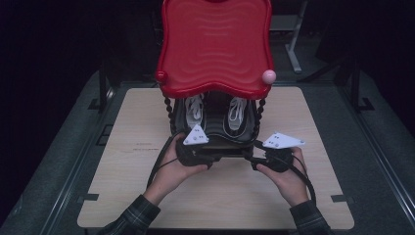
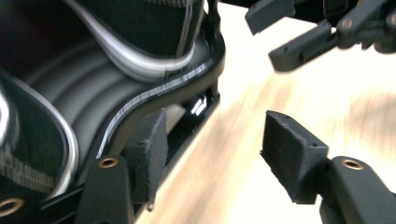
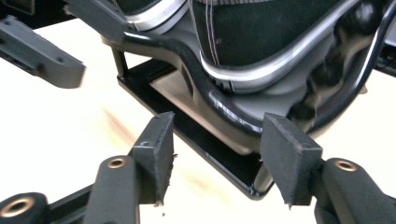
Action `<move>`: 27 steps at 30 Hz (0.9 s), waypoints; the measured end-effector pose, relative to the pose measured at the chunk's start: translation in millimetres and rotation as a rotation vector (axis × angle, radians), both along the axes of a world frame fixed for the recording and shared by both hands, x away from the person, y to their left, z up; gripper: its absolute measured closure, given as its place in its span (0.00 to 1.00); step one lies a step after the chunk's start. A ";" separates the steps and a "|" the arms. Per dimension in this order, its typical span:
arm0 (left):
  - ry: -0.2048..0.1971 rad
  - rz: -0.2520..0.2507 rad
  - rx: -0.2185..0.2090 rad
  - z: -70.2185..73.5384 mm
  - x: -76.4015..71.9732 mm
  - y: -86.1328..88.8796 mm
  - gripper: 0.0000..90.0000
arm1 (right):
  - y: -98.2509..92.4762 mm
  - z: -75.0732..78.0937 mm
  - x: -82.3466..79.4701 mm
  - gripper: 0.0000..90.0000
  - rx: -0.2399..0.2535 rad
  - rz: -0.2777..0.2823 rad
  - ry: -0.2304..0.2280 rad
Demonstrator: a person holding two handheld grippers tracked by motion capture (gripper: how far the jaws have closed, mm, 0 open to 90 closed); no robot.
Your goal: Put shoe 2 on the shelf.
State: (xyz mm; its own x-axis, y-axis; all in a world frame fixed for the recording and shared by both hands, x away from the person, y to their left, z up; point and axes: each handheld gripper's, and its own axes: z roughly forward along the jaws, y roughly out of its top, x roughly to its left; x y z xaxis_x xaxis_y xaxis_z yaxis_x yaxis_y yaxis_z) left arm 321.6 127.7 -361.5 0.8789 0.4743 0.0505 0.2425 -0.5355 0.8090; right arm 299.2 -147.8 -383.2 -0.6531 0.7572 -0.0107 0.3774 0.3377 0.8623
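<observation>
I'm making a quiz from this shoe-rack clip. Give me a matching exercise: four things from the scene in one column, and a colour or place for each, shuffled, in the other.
Things:
1. top shelf
2. shoes
3. ball
4. left gripper

Colour or place:
A. pink, at the top shelf's front right corner
B. red, with a wavy surface
C. jaws apart at the rack's front left corner
D. black with white laces, on the lower shelf

Right pairs: 1-B, 2-D, 3-A, 4-C
</observation>
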 end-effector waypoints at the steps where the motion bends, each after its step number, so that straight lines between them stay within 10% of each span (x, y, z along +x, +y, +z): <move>1: 0.003 -0.001 0.006 -0.7 -1.5 2.4 0.43 | -2.3 -1.0 -1.7 0.45 -0.001 0.000 0.001; 27: 0.142 0.194 0.154 -64.0 -43.0 126.0 0.30 | -80.7 -48.8 -37.5 0.29 -0.048 -0.139 0.168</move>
State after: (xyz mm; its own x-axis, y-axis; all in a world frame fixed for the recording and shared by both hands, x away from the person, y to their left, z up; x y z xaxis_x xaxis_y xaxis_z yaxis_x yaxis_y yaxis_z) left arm 278.6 253.7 -425.5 0.7757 0.6308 0.0177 0.4576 -0.5816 0.6725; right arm 261.7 -228.4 -432.0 -0.5380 0.8414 0.0511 0.5604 0.3117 0.7673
